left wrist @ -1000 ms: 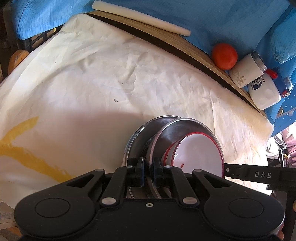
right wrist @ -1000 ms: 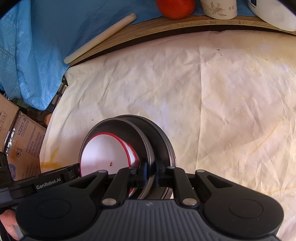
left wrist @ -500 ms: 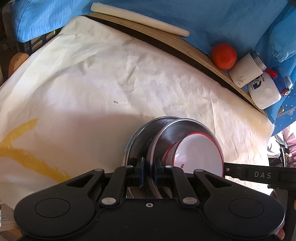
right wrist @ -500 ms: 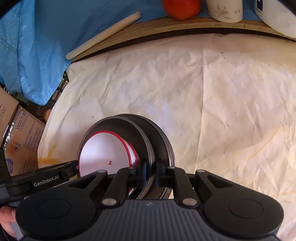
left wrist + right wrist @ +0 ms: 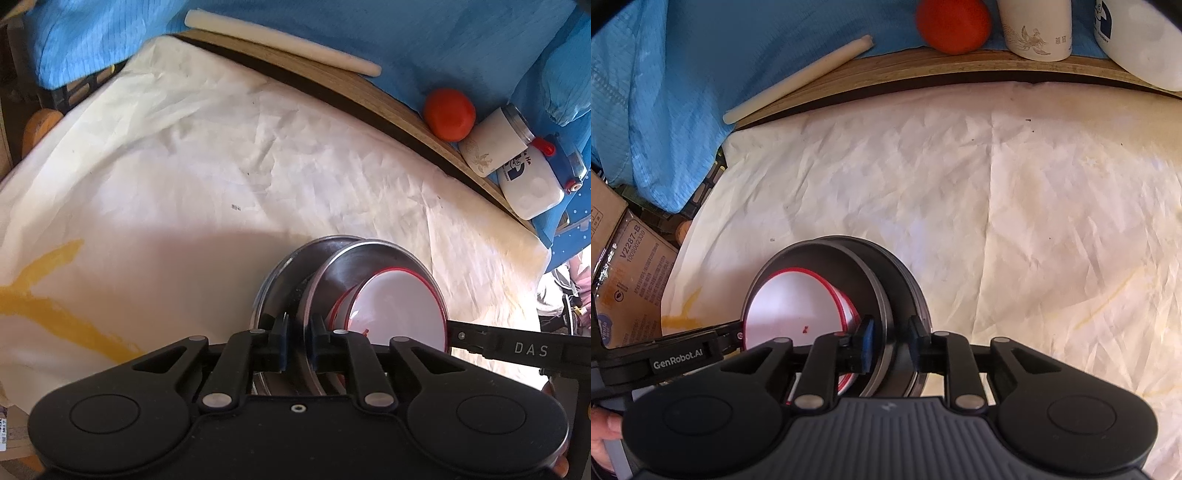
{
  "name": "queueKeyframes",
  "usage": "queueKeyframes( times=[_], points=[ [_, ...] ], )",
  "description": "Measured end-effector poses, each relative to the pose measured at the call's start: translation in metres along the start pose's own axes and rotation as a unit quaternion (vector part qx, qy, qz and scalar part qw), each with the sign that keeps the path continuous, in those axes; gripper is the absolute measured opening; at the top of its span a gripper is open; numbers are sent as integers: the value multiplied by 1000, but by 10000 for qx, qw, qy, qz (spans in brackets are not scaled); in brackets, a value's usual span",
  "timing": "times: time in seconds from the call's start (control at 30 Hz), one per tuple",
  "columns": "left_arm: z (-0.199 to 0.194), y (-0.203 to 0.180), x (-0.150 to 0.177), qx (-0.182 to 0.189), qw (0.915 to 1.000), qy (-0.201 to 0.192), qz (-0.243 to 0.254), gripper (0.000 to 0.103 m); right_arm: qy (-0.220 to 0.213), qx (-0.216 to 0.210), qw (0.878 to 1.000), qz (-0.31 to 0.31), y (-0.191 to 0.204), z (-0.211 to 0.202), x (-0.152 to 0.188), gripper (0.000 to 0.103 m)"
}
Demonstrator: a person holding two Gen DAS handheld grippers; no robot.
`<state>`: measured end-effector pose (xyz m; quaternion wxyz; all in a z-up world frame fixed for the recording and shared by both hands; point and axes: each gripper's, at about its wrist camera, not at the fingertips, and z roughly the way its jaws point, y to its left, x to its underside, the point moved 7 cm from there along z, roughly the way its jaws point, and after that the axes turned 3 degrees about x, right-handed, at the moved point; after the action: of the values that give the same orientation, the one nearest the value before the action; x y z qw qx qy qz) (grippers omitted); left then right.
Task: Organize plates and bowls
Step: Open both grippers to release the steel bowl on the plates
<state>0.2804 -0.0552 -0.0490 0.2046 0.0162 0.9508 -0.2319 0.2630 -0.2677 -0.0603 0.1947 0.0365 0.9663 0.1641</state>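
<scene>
Your left hand-held gripper clenched on steel bowl rim, your right hand-held gripper released astride the opposite rim, red-rimmed white bowl nested inside, cloth-covered tabletop ahead

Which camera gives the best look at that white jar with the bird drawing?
The right wrist view: the white jar stands close and upright, its bird drawing sharp, though its top is cut off. The left wrist view shows the whole jar, lid included, but small and tilted.
</scene>
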Motion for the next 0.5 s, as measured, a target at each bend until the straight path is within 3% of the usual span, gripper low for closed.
queueKeyframes(
  times=[0.13,0.27,0.33,0.4,0.5],
  points=[
    [-7,1,-4,-82,9998,-166,85,25,-24,10,10000,-24,0,-1,0,23],
    [-9,2,-5,-85,9997,-183,135,26,-60,10,10000,-28,-1,-3,0,24],
    [-10,2,-4,-95,9996,-194,165,26,-107,89,9999,-35,-2,-5,0,32],
    [-11,2,-4,-109,9995,-209,187,26,-231,220,9995,-77,-4,-9,-1,48],
    [-12,0,-3,-151,9993,-253,228,29,-255,136,9996,-43,-7,-12,-1,51]
  ],
)
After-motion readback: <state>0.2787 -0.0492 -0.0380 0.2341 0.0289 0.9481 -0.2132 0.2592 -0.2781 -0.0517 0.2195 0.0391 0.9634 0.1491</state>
